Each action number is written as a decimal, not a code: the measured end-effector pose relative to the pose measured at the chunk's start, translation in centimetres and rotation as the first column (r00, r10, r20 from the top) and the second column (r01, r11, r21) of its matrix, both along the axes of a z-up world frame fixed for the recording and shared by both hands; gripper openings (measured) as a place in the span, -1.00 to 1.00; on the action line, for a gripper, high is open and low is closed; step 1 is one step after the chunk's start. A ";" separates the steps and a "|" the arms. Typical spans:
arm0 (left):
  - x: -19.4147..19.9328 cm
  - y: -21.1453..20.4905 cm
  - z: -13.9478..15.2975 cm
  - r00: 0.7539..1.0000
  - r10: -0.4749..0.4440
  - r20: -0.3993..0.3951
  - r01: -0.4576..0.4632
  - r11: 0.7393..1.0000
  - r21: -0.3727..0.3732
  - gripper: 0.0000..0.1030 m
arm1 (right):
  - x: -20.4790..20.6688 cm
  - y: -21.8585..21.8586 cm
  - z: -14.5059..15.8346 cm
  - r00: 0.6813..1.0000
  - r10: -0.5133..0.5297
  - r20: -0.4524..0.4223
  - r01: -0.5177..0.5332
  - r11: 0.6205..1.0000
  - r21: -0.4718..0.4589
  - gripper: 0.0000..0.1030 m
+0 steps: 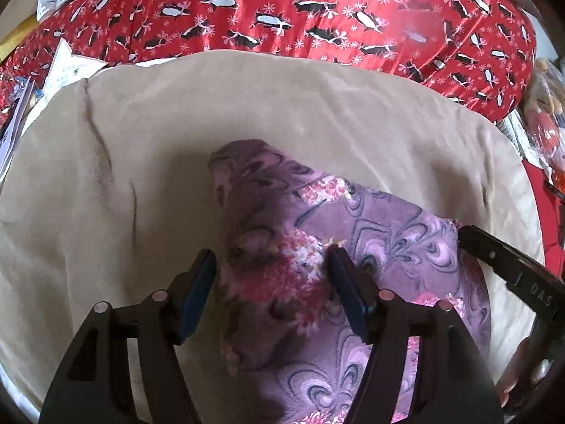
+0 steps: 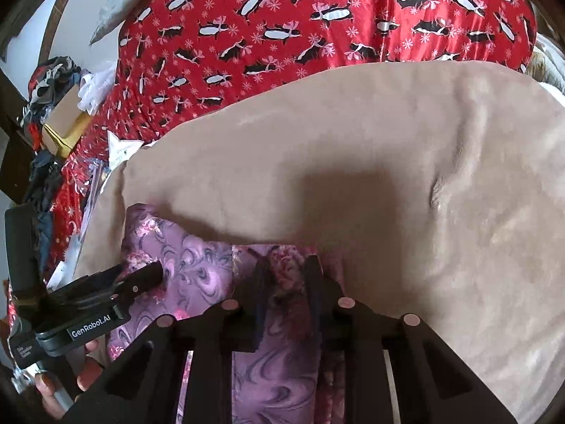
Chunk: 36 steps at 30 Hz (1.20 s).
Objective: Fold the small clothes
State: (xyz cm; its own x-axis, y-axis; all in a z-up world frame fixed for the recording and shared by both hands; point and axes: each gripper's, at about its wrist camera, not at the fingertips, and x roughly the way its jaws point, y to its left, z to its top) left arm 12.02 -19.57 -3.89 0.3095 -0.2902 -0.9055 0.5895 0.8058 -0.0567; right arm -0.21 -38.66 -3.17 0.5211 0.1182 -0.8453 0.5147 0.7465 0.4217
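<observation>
One garment [image 1: 370, 219] is lying on a beige blanket [image 1: 247, 113]: a soft purple cloth with swirling lilac scrollwork and clusters of pink and white flowers, its surface looking plush. In the left wrist view it is narrowing to a rounded end toward the far left and widening toward the near right, so its long axis is running diagonally across the blanket. Behind the blanket a red cover [image 1: 317, 10] printed with black-and-white penguins is spreading out.

The left gripper [image 1: 272, 279] is standing with its jaws apart, straddling the cloth's left edge, pads not pressing. The right gripper [image 2: 286, 279] is standing with its jaws close together on a raised fold of the garment, pinching it.

In the right wrist view the left tool's body is reading "GenRobot.AI" [image 2: 91, 328]; smaller print beside it is too blurred to read. In the left wrist view the right tool is showing the letters "DAS" [image 1: 540, 295].
</observation>
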 end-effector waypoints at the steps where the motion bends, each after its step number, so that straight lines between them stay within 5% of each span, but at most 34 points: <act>1: -0.1 0.2 0.3 1.000 0.001 0.002 -0.001 1.000 0.001 0.30 | -0.4 0.0 0.5 1.000 0.002 0.006 -0.002 1.000 0.001 -0.58; 7: -2.0 2.0 2.5 1.000 -0.019 0.020 0.019 1.000 -0.004 0.29 | -2.7 2.3 3.3 0.984 0.171 0.057 -0.172 0.985 0.014 -0.45; 10: -3.5 2.8 2.8 0.999 -0.037 0.032 0.037 0.999 0.010 0.29 | -4.0 4.4 3.3 0.964 0.265 0.021 -0.265 0.964 0.011 -0.42; 13: -4.9 3.3 2.2 0.998 -0.058 -0.003 0.058 0.997 0.059 0.30 | -4.6 6.4 1.9 0.945 0.309 -0.108 -0.316 0.947 -0.053 -0.41; 17: -7.7 5.8 2.6 0.995 -0.088 -0.054 0.091 0.994 0.056 0.30 | -6.0 7.5 4.1 0.940 0.322 -0.110 -0.331 0.940 -0.078 -0.34; 20: -10.7 7.4 2.0 0.988 -0.126 -0.084 0.131 0.990 0.060 0.34 | -8.1 9.0 4.2 0.916 0.364 -0.170 -0.385 0.916 -0.113 0.01; 24: -13.2 9.3 0.8 0.984 -0.139 -0.114 0.151 0.982 0.109 0.36 | -11.3 10.2 1.6 0.887 0.343 -0.309 -0.387 0.917 -0.092 0.02; 30: -14.2 12.7 2.8 0.993 -0.098 -0.068 0.104 0.991 0.086 0.35 | -15.1 11.9 4.9 0.889 0.290 -0.354 -0.384 0.894 -0.231 0.12; 32: -14.6 13.8 3.5 0.997 -0.072 -0.035 0.074 0.995 0.062 0.36 | -16.2 12.9 6.1 0.888 0.281 -0.363 -0.396 0.870 -0.295 0.45; 36: -15.6 14.9 4.0 0.999 -0.046 0.019 0.045 0.997 0.063 0.36 | -18.5 15.1 8.5 0.923 0.240 -0.301 -0.350 0.850 -0.393 0.72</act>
